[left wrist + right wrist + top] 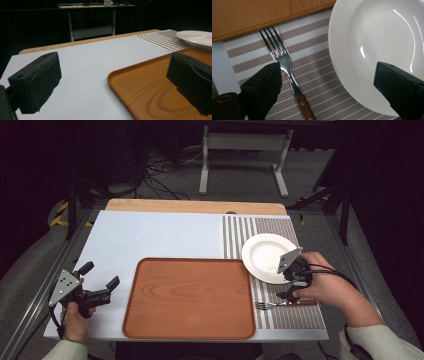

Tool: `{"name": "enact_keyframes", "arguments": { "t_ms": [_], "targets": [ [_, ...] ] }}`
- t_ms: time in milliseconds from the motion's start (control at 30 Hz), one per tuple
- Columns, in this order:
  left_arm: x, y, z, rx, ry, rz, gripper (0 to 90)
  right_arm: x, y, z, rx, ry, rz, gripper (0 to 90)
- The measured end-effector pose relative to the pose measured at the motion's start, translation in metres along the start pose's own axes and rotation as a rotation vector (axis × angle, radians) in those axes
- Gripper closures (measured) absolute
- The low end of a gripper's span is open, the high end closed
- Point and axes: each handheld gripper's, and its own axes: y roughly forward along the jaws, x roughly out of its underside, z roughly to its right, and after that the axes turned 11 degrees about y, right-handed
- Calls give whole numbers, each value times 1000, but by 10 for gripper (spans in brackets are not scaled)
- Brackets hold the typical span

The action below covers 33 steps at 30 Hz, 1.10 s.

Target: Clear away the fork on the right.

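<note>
Still early: your right gripper (329, 82) hangs wide open, empty, over fork (284, 65) and plate (372, 45); left gripper (102, 285) open, idle beside the bare tray (190, 297).

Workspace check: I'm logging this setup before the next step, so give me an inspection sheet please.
Surface: pale table with a striped placemat on its right side.
Job's things: fork on the placemat, beside the white plate; wooden tray, nothing on it.
Clutter: nothing seen.
Grippers: right gripper open, over fork and plate rim, touching neither; left gripper open, left of the tray.
Cables: right gripper cable along the hand; more on the floor.
Surroundings: dark room, white stand beyond.
</note>
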Motion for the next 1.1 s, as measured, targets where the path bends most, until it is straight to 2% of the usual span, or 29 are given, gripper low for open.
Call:
{"name": "enact_keyframes", "arguments": {
  "t_ms": [133,167,200,267,367,400,467,633,733,833,1100],
  "targets": [
    [0,0,0,-2,1,0,3,1,2,0,-14,-25,-23,130],
    [0,0,0,-6,1,2,3,1,3,0,-30,-41,-30,145],
    [0,-1,0,-10,1,1,3,2,4,-1,-43,-34,-31,173],
    [0,-1,0,-13,-1,3,3,4,7,-3,-81,-52,-64,228],
    [0,-1,0,-10,0,-1,3,5,10,-5,-82,-95,-97,249],
    [0,-1,0,-10,0,-1,3,5,10,-5,-82,-95,-97,249],
    [0,-1,0,-11,2,0,3,6,13,-7,-94,-128,-130,280],
    [0,-1,-1,-12,0,1,3,9,18,-9,-111,-150,-200,345],
    [0,-1,0,-11,0,1,3,10,23,-10,-120,-186,-233,375],
    [0,-1,0,-10,1,0,3,11,27,-11,-130,-207,-276,440],
    [0,-1,0,-10,0,2,3,11,36,-12,-137,-291,-340,526]
  ]
}}
